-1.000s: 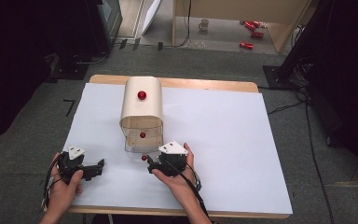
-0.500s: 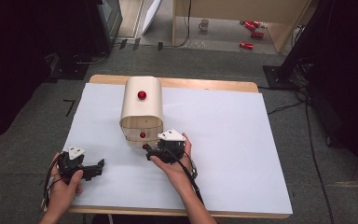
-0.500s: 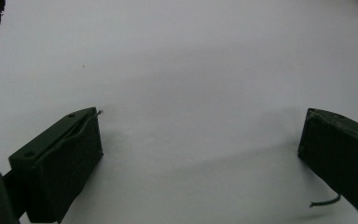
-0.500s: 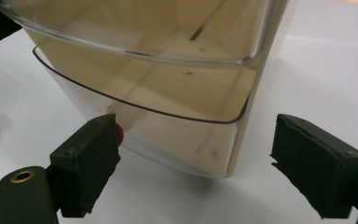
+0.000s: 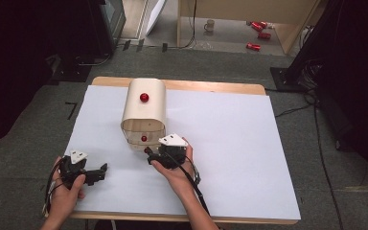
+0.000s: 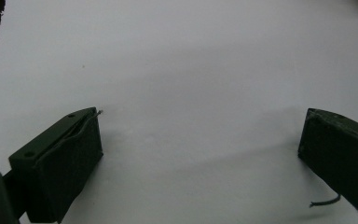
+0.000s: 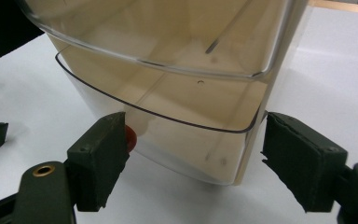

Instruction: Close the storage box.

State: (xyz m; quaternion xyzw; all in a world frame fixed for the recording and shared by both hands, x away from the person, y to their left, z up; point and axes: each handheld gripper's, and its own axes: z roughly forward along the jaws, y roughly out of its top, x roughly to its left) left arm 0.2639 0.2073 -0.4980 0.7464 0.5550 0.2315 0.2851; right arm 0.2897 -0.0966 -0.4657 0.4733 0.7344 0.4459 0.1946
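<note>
Looking down from above, there's a cream, round-topped box (image 5: 143,111) standing on the white sheet (image 5: 230,143) that covers the table (image 5: 211,86), a red knob (image 5: 144,97) on its curved top and a second red knob (image 5: 143,138) low on its clear front. The right gripper (image 5: 149,156) sits right at that front, held in the person's right hand (image 5: 175,165); the left gripper (image 5: 99,171) is off to the left, well apart from the box, resting over bare paper in the left hand (image 5: 67,187).

Now the right gripper view gives what the overhead can't: the front is a clear curved shutter (image 7: 168,56) over a clear lower panel (image 7: 186,144), and through them the inside of the box looks bare, just tan walls. The jaws stand wide apart, closed on nothing, with the lower red knob (image 7: 130,138) peeking out just beside the left-hand pad (image 7: 100,158) — touching or not, I can't tell.

The left gripper view is plain white sheet between two spread pads (image 6: 70,168), nothing held, a loose thread at the right-hand one.

Beyond the table, on the floor, a mug (image 5: 210,25) and some red cans (image 5: 259,34); no lettering readable anywhere.
</note>
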